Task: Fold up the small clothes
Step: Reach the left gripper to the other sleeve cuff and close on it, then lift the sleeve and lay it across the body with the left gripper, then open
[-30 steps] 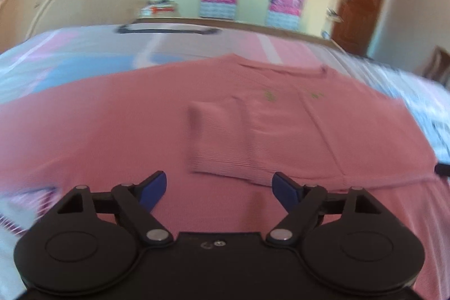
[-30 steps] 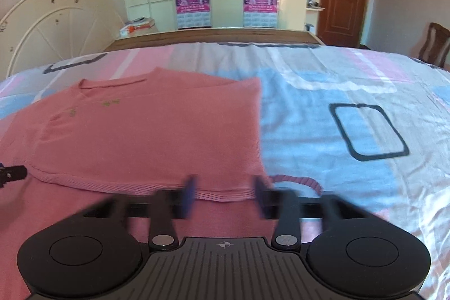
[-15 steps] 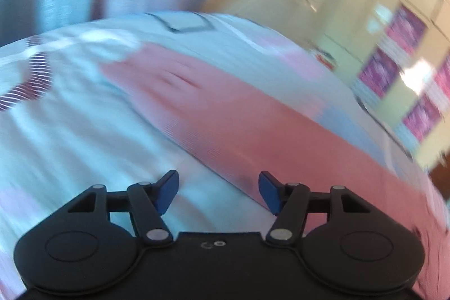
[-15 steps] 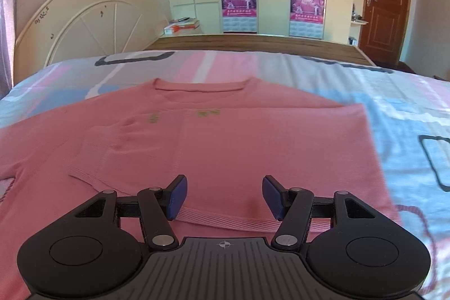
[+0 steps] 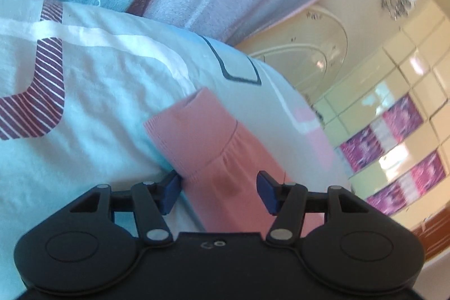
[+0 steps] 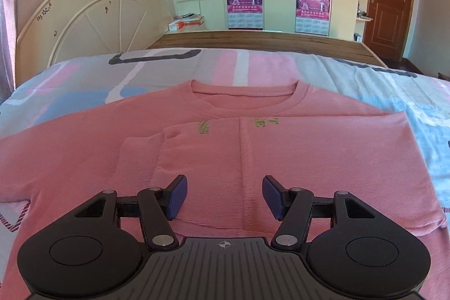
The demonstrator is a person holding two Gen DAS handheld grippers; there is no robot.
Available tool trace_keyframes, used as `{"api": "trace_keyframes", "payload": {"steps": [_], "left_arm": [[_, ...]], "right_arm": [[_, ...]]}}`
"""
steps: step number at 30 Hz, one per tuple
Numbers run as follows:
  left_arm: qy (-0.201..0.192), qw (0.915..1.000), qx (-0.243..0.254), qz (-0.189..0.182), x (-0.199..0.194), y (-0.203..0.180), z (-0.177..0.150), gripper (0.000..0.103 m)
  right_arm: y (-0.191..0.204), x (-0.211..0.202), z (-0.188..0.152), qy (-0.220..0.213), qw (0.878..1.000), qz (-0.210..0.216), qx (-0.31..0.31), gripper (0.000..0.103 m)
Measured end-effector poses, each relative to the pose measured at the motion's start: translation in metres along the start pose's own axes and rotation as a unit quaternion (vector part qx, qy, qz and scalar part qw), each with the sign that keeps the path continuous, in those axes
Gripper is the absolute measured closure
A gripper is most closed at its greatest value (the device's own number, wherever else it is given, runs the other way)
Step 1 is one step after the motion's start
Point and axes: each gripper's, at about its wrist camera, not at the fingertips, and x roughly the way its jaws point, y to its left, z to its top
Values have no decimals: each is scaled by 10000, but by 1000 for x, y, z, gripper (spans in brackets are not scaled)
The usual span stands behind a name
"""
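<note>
Straddling the cuff [image 5: 194, 131] of the pink sweater [image 6: 253, 153] spread on the bed [image 6: 365, 80], the spread left gripper [image 5: 218, 191] should pinch squarely at 12 o'clock; the right gripper [image 6: 223, 197] hovers spread over the hem.

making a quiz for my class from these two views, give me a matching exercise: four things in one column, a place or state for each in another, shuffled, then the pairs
Things
1. left gripper
2. right gripper
3. pink top's neckline
4. books

Places or states
A. on the wooden ledge past the bed's far end
B. open over the sleeve cuff
C. on the far side of the top, away from the camera
D. open above the folded body of the top

Pairs: 1-B, 2-D, 3-C, 4-A
</note>
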Motion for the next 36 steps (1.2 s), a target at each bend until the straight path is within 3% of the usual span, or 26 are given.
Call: {"api": "trace_keyframes", "payload": {"steps": [2,3,6,9,15,19,21,26,30,34,35,36], "left_arm": [[8,9998,82,167,6,-2,3,91],[80,9993,232,291,9,-6,4,95],[-115,9950,940,314,2,-40,-4,95],[-43,9890,1473,-130,-2,-85,-20,95],[379,9595,2580,-1063,-14,-194,-98,95],[721,9409,2969,-1463,-24,-252,-164,95],[841,9290,3196,-1667,-32,-280,-197,95],[1195,8943,3945,-1742,-43,-339,-287,95],[1455,8619,4544,-1716,-48,-360,-359,95],[1843,8335,4945,-1635,-34,-365,-408,94],[2137,8213,5030,-1638,-28,-367,-421,92],[2356,8111,5100,-1629,-21,-360,-427,84]], "right_arm": [[0,-1,-1,12,10000,-44,27,43],[-2,-2,0,18,10000,-68,50,43],[-8,-8,0,-24,9999,-121,89,43],[-17,-13,0,-83,9997,-150,171,43],[-42,-26,0,-250,9988,-152,393,43],[-63,-34,-3,-304,9977,-146,588,43],[-76,-39,-5,-329,9969,-135,697,43],[-106,-50,-9,-384,9951,-90,903,43],[-128,-58,-12,-408,9939,-56,1024,43],[-145,-64,-15,-357,9930,-25,1129,43],[-148,-65,-16,-340,9925,-3,1171,43],[-151,-66,-16,-318,9921,26,1213,43]]}}
